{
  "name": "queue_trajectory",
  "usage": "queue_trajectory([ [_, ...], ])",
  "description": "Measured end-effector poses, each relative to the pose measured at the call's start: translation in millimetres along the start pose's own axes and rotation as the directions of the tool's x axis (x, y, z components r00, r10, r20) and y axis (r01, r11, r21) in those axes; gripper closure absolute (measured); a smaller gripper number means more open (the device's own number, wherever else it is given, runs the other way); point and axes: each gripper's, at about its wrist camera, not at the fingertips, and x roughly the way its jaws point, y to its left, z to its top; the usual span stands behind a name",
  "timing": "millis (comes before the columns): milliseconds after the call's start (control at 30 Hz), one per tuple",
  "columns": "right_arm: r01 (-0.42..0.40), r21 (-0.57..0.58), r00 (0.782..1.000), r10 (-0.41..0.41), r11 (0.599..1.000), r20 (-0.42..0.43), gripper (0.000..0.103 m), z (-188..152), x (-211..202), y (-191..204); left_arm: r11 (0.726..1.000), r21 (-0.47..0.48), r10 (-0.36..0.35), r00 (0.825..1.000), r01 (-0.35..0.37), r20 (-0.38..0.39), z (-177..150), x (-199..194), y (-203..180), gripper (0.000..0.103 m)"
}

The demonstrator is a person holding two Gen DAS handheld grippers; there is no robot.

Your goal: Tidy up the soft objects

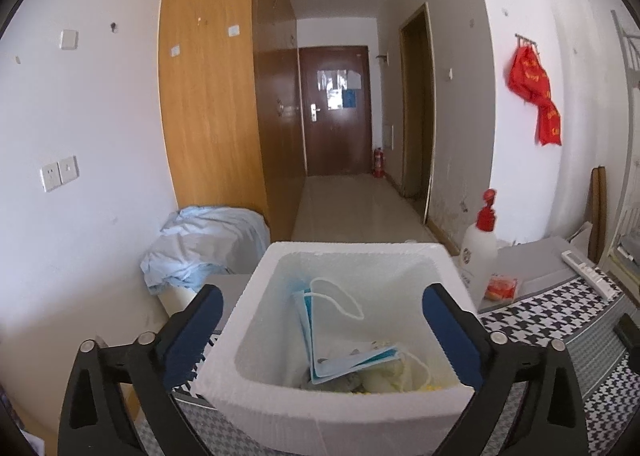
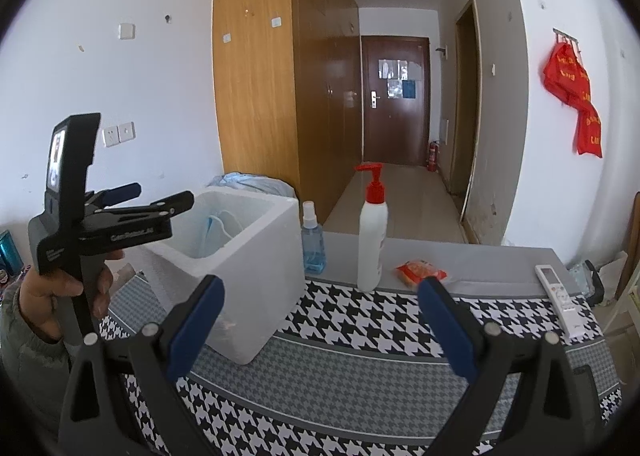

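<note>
A white foam box (image 1: 320,420) stands on the houndstooth cloth; it also shows in the right wrist view (image 2: 256,252). Inside lie blue face masks (image 1: 344,356) with white ear loops and some pale yellow soft items (image 1: 384,378). My left gripper (image 1: 320,330) is open and empty, held just above the box with a finger on either side; it shows in the right wrist view (image 2: 160,196) at the box's left. My right gripper (image 2: 320,320) is open and empty, above the cloth to the right of the box.
A white pump bottle (image 2: 372,240) with a red top, a blue spray bottle (image 2: 313,244), an orange packet (image 2: 420,271) and a white remote (image 2: 560,298) lie on the table (image 2: 480,260). A blue cloth heap (image 1: 208,244) lies behind the box.
</note>
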Motion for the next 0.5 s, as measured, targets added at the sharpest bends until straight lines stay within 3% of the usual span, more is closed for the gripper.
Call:
queue_trajectory([
  [500,-0.033,0.007,0.997,0.033,0.999,0.068,0.001,-10,-49,8,0.999,0.014,-0.031,0.992,0.029,0.121,-7,-89,-7,0.001],
])
